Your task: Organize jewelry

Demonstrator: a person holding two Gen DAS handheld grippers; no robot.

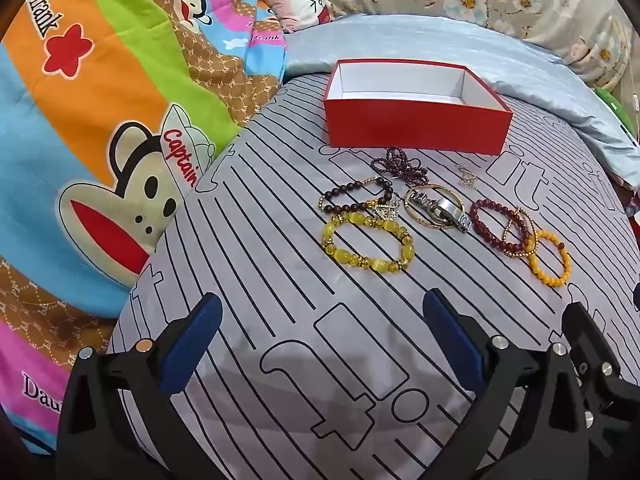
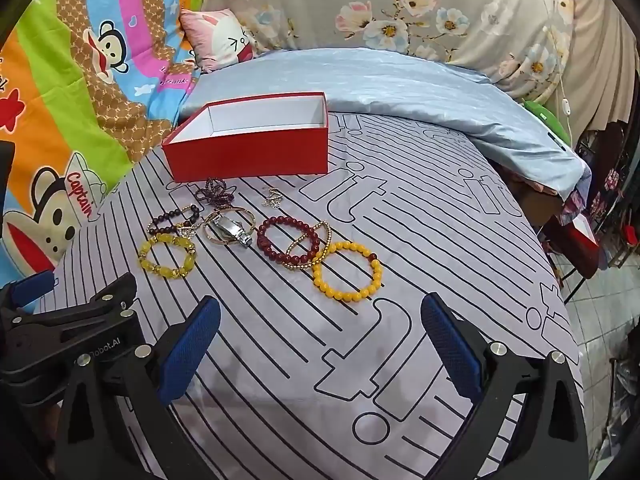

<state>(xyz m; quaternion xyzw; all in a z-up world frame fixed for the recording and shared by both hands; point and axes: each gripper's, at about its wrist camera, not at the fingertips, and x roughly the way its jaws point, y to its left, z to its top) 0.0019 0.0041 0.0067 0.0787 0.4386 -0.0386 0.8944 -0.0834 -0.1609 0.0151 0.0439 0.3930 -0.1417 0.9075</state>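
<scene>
Lying in a loose cluster on the grey line-patterned bedsheet (image 1: 280, 280), the jewelry sits just in front of an open red box (image 1: 416, 128) whose white inside holds nothing. From left to right there is a translucent yellow bead bracelet (image 1: 368, 246), a dark brown bead bracelet (image 1: 354, 196) touching it, a silver watch (image 1: 444, 208) resting on gold bangles, a dark red bead bracelet (image 1: 496, 220) overlapped by a thin gold-bead ring, and an orange bead bracelet (image 2: 347, 271). A tangle of small purple beads (image 1: 400, 166) lies against the box front. Both the left gripper (image 1: 322, 336) and right gripper (image 2: 320, 336) hover near the sheet, jaws spread wide, gripping nothing. A cartoon-monkey quilt (image 1: 100, 120) borders the left.
</scene>
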